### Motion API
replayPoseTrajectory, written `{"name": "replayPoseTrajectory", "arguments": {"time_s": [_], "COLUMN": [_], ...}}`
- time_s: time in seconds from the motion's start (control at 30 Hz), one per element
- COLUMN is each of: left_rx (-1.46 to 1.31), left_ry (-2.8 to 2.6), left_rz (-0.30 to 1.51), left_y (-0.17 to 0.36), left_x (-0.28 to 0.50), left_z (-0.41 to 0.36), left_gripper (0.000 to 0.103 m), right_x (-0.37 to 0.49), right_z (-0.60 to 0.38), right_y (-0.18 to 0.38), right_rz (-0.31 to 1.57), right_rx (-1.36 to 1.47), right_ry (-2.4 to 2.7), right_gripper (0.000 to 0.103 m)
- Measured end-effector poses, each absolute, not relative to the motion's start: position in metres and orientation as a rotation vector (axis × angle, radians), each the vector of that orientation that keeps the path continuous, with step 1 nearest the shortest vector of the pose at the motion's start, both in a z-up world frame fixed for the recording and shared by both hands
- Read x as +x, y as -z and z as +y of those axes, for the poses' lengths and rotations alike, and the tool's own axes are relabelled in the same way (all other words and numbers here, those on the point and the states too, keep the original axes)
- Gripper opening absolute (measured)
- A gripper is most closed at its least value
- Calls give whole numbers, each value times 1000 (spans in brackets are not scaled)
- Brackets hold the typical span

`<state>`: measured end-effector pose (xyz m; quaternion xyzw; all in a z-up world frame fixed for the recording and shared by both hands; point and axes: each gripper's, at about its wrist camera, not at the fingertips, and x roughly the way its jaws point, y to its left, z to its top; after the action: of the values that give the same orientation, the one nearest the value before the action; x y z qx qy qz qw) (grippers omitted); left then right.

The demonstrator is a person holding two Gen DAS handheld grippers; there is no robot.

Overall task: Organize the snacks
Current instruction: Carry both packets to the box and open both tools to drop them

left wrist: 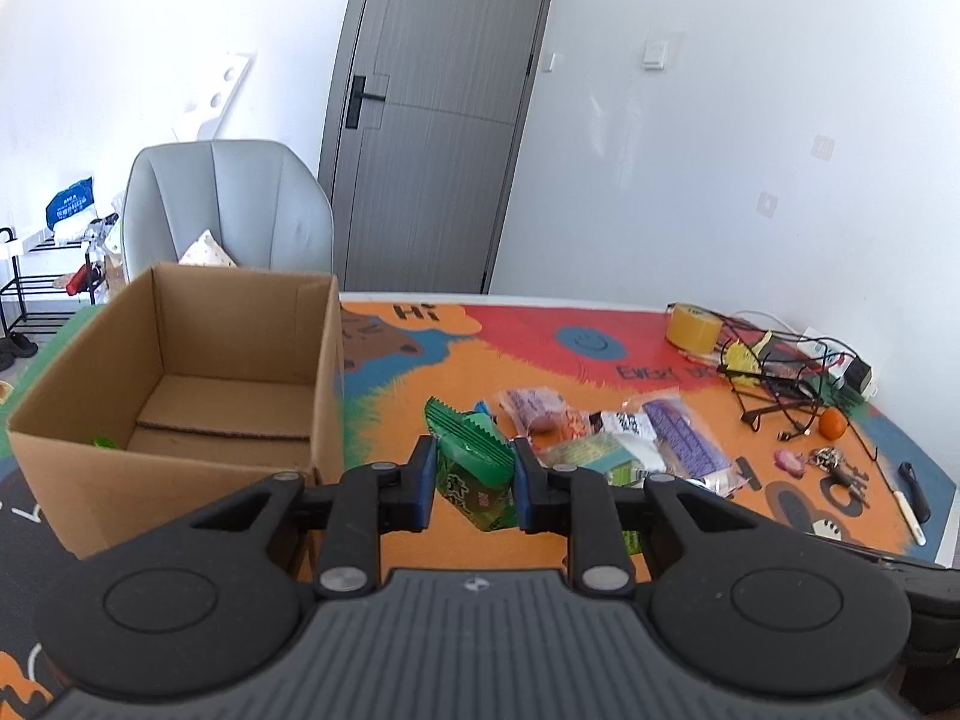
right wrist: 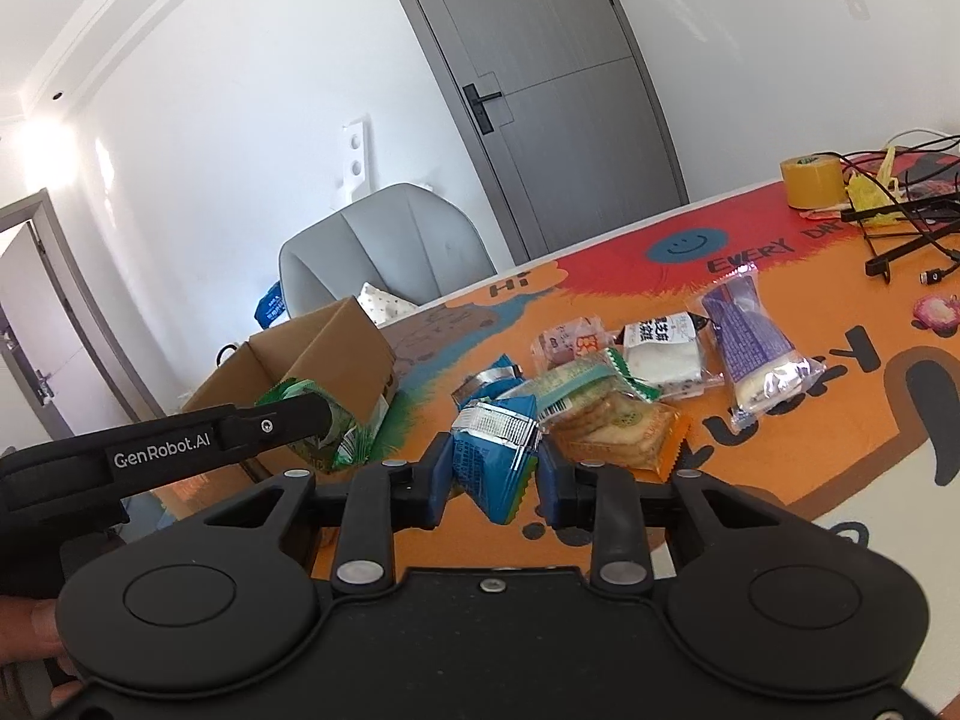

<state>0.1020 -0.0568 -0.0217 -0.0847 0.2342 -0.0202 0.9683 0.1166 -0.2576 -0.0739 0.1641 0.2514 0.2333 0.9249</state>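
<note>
My left gripper (left wrist: 474, 457) is shut on a green snack packet (left wrist: 465, 429), held above the mat just right of an open cardboard box (left wrist: 327, 372). A bit of green (left wrist: 105, 440) shows in the box's near left corner. My right gripper (right wrist: 497, 455) is shut on a blue snack packet (right wrist: 492, 483) with a silver seam, lifted off the table. To its left, the left gripper's fingers (right wrist: 288, 420) hold the green packet (right wrist: 354, 441) beside the box (right wrist: 348, 348). Several loose snacks lie on the mat: a cracker pack (right wrist: 618, 423), a white packet (right wrist: 660, 351), a purple packet (right wrist: 750, 348).
A colourful mat (left wrist: 540, 330) covers the table. At the far right lie a tape roll (left wrist: 693, 330), tangled cables (left wrist: 774, 378), an orange fruit (left wrist: 833, 423) and a pen (left wrist: 909, 516). A grey chair (left wrist: 240, 204) stands behind the box. A hand (right wrist: 36, 624) shows at lower left.
</note>
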Motion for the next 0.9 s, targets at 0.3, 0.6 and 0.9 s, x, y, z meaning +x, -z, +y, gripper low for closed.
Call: {"name": "replayPoseTrajectory", "arguments": {"time_s": [0.3,0.6,0.9], "left_rx": [-179,-195,-225], "left_ry": [8,-53,-124], "left_rz": [395,371,383], "left_y": [-5,-14,-9], "left_x": [93,95,106], "left_z": [-37,-4,37], "left_gripper": [24,24,24], "right_x": [119,129,145], "right_z": [-246,-215,-174], "right_y": [55,38,26], "right_rz": [473,446,437], "right_rx": [341,315,277], "right_ry": [-519,-581,-652], "right_gripper": [30,30,30]}}
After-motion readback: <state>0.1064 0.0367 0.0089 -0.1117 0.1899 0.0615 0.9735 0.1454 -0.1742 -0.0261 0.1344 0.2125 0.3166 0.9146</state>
